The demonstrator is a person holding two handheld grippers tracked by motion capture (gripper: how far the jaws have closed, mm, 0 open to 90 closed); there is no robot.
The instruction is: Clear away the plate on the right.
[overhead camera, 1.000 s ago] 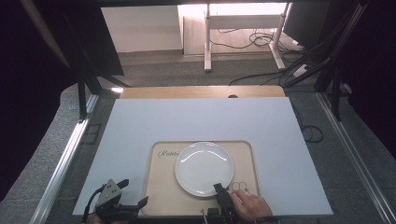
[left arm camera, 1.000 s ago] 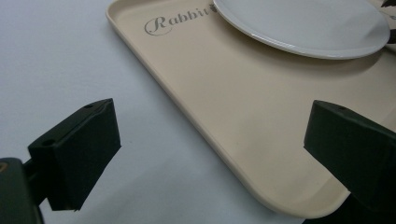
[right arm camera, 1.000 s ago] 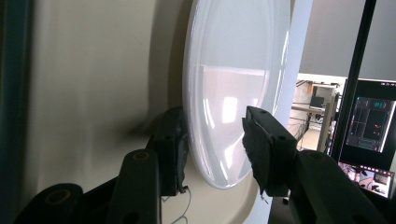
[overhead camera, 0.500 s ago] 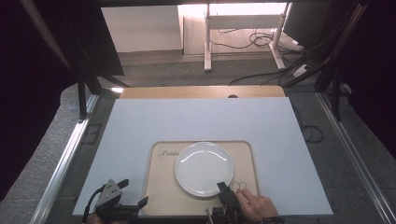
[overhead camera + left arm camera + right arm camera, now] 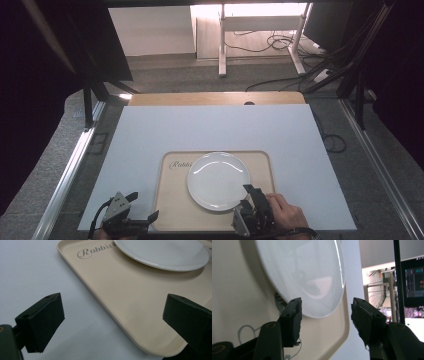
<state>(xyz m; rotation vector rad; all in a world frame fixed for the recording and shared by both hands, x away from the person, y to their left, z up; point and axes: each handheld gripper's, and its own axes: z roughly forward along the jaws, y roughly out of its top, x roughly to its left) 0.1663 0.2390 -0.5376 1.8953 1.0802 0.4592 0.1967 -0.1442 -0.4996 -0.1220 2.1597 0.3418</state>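
plate (image 5: 218, 180) on tray (image 5: 172, 210) | R hand-held gripper (image 5: 254, 200) open at rim | mat (image 5: 200, 130)

The white plate (image 5: 162, 252) hides the end of your tray's (image 5: 120, 297) printed word — and in the high view the bottom edge crops your left hand.

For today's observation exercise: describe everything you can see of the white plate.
The plate is round, plain white and glossy, seemingly ceramic, with a shallow raised rim. It is empty and lies flat on the beige tray, toward its right side, partly covering the printed lettering. The right gripper is open, its jaws either side of the plate's near edge, not closed on it.
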